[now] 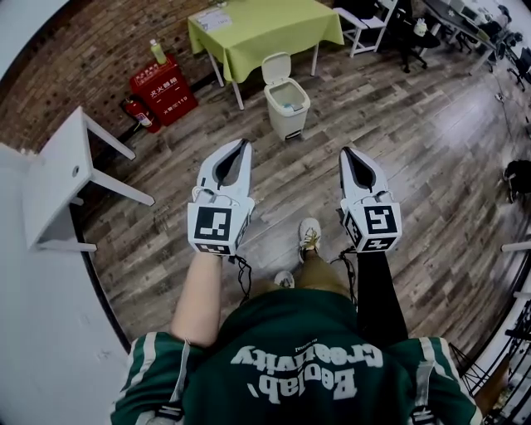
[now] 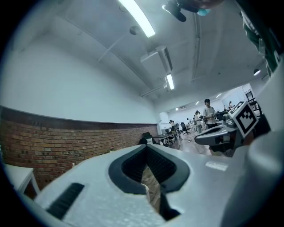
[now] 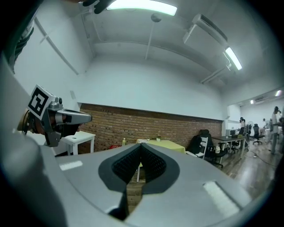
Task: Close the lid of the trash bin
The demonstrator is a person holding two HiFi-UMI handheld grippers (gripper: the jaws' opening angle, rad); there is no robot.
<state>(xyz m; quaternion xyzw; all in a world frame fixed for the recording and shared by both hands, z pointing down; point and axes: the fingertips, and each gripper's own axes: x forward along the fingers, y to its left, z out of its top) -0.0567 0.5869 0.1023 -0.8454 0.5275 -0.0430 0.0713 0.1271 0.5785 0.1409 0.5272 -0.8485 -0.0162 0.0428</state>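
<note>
A cream pedal trash bin [image 1: 287, 106] stands on the wooden floor in front of the green table, its lid [image 1: 276, 66] tipped up and back, the inside showing. Both grippers hang at waist height, well short of the bin. My left gripper [image 1: 245, 143] is shut with its tips together and nothing held, pointing toward the bin. My right gripper [image 1: 345, 151] is also shut and empty, to the right of the bin's line. In the left gripper view the jaws [image 2: 146, 147] meet at the tip; in the right gripper view the jaws [image 3: 141, 144] meet too.
A table with a lime-green cloth [image 1: 261, 29] stands behind the bin. A red fire-equipment box [image 1: 163, 87] with an extinguisher [image 1: 139, 113] sits at the brick wall. A white table [image 1: 62, 178] is at the left. Chairs [image 1: 369, 21] and desks are at the far right.
</note>
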